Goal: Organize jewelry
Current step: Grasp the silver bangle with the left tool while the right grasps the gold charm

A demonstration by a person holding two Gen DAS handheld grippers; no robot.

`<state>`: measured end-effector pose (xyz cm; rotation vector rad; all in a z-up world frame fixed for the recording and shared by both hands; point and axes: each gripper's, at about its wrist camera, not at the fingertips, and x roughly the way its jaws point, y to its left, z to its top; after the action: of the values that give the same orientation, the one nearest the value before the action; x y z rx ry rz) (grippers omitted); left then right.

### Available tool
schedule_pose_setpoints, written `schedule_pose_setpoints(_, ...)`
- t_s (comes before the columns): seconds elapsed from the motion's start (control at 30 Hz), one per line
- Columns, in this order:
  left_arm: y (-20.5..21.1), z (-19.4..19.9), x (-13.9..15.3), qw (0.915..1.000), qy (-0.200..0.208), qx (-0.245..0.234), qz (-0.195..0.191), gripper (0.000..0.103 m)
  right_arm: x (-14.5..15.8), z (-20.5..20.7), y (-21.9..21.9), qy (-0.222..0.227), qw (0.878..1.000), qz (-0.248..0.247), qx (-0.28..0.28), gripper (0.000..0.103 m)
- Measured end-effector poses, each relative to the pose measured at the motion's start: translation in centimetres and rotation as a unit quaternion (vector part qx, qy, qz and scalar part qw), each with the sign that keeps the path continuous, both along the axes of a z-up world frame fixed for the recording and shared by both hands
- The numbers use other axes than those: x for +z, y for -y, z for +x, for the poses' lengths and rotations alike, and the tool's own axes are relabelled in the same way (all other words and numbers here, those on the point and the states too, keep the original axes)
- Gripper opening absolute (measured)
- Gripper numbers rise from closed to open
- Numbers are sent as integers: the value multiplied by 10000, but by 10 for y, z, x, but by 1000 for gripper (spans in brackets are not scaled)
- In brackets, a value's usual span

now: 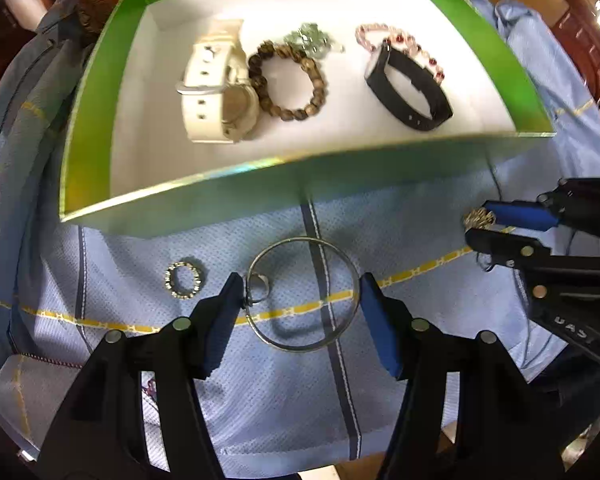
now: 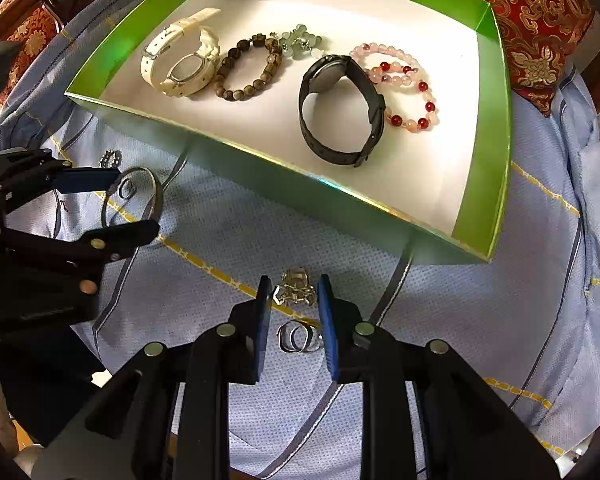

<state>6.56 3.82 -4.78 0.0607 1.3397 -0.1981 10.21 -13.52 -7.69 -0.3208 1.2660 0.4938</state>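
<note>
We see the left claw (image 1: 302, 304) spread around the silver bangle (image 1: 302, 294) on the blue cloth (image 1: 260, 400), right claw (image 2: 294, 300) pinching a gold ornate ring (image 2: 295, 287) (watches and bead bracelets sit in the green box (image 2: 492, 92)).

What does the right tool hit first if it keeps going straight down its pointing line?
Probably the ornate gold ring, which sits between the right tool's pads, with the blue cloth under it. A plain silver ring lies nearer the camera. Contact is unclear.

No legible text; faint embossed letters on right hand-held gripper (image 1: 485, 227) body, unreadable.
</note>
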Motion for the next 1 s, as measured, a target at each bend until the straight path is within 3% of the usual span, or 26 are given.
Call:
schedule_pose_setpoints(0.2, -12, -3, 14, 9997, 164, 55, -193, 60, 7, 0, 8, 10, 10000, 31, -24, 24)
schedule_pose_setpoints(0.53, -6, -5, 11, 9998, 176, 12, -71, 60, 36, -6, 18, 161, 9996, 189, -100, 24)
schedule_pose_setpoints(1.0, 8, -11, 20, 9990, 423, -100, 96, 60, 53, -40, 14, 645, 9977, -150, 151, 24)
